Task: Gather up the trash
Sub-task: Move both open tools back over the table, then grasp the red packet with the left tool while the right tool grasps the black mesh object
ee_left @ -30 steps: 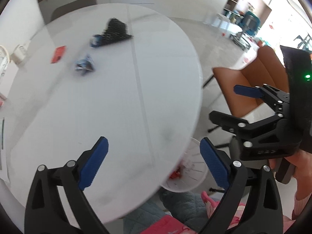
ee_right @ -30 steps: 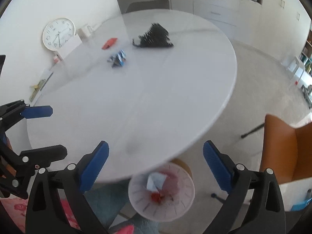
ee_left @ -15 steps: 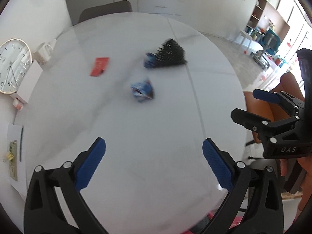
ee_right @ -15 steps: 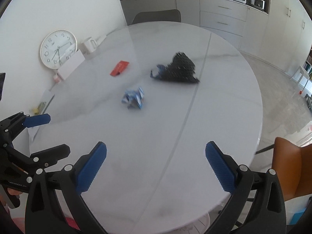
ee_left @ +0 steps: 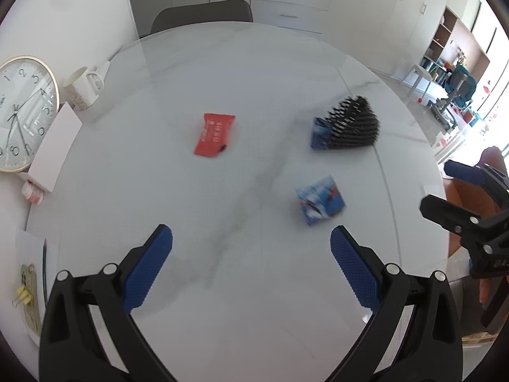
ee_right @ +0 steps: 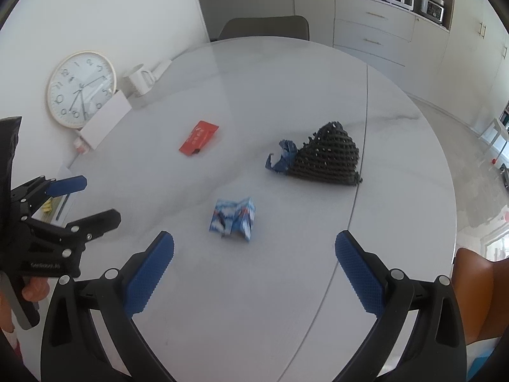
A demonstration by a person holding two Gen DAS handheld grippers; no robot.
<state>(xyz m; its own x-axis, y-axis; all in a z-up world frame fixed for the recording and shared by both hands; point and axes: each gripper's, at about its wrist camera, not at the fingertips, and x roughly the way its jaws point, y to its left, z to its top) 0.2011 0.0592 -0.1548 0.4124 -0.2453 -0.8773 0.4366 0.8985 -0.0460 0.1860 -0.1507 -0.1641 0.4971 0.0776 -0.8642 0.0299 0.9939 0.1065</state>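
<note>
Both grippers have swung up from the near edge of the table [ee_right: 318, 302], where a white bin showed below, and now face the tabletop. We hold the left gripper [ee_left: 251, 270] and right gripper [ee_right: 254, 270] spread wide and empty. Nearest lies the crumpled blue wrapper [ee_right: 233, 218], mid-table; beyond it the black mesh [ee_right: 327, 159] and red packet [ee_right: 198, 137]. We judge this the reach for the next piece: advance, straddle the blue wrapper, close. Open tabletop surrounds it; the clock [ee_right: 79, 89] and mug [ee_right: 140, 78] sit well apart at the far left edge.
</note>
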